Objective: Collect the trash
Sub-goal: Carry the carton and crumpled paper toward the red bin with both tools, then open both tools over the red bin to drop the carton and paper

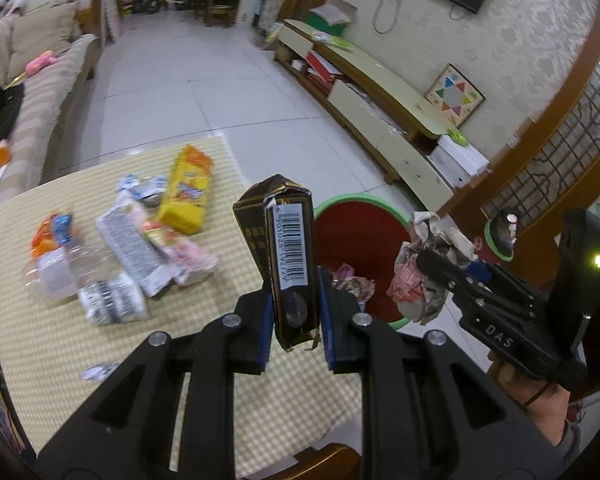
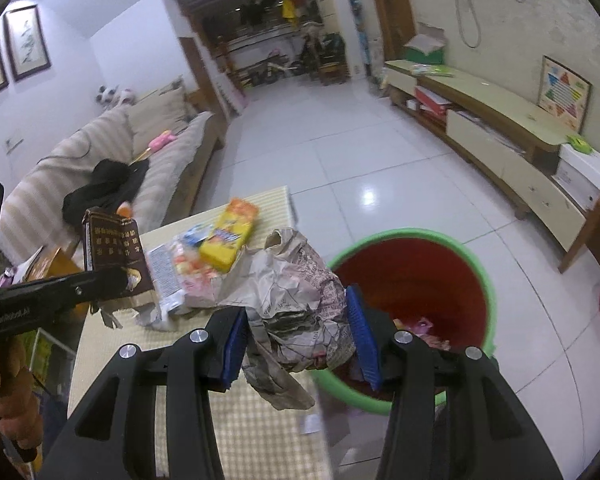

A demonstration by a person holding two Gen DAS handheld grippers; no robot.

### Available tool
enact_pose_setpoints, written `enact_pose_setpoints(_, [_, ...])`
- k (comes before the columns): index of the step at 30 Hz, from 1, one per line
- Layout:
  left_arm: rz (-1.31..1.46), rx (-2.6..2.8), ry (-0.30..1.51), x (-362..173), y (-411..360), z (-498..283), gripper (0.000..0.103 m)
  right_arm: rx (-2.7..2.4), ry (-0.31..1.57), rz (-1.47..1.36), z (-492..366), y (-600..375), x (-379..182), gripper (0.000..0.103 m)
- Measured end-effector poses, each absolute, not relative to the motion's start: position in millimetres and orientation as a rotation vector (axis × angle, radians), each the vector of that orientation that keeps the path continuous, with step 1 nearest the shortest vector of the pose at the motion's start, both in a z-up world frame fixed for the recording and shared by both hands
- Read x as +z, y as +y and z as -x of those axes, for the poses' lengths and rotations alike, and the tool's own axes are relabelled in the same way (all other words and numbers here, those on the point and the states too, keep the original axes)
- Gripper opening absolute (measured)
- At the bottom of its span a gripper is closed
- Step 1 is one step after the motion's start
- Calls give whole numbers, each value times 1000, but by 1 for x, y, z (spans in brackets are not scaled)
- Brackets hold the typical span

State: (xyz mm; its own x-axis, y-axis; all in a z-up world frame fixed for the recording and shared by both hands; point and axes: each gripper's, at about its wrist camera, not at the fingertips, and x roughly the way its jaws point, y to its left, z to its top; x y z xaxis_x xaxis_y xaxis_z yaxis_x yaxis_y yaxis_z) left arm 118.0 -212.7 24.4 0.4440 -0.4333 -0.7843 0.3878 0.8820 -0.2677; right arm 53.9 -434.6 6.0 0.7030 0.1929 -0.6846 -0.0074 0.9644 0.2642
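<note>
My left gripper (image 1: 294,314) is shut on a dark brown carton (image 1: 288,248) with a barcode, held upright above the table's right edge. The same carton (image 2: 114,256) and gripper show at the left of the right wrist view. My right gripper (image 2: 298,334) is shut on a crumpled newspaper wad (image 2: 296,304), held at the near rim of the red bin with a green rim (image 2: 452,240). That wad (image 1: 420,276) hangs over the bin (image 1: 356,240) in the left wrist view. Several wrappers, a yellow packet (image 1: 186,194) and a clear bottle (image 1: 66,272) lie on the table.
The checked tablecloth (image 1: 80,356) covers a low table beside a striped sofa (image 2: 100,160). A long TV cabinet (image 2: 500,136) runs along the right wall, with white boxes (image 2: 584,172) at its end. White tiled floor (image 2: 340,148) stretches beyond. A hand (image 2: 4,400) holds the left gripper's handle.
</note>
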Motion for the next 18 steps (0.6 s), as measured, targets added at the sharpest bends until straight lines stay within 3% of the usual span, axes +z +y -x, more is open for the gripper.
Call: enact_pose_setpoints(18, [-8, -678, 1051, -1, -333, -155, 19, -13, 818, -342, -68, -523, -37, 45])
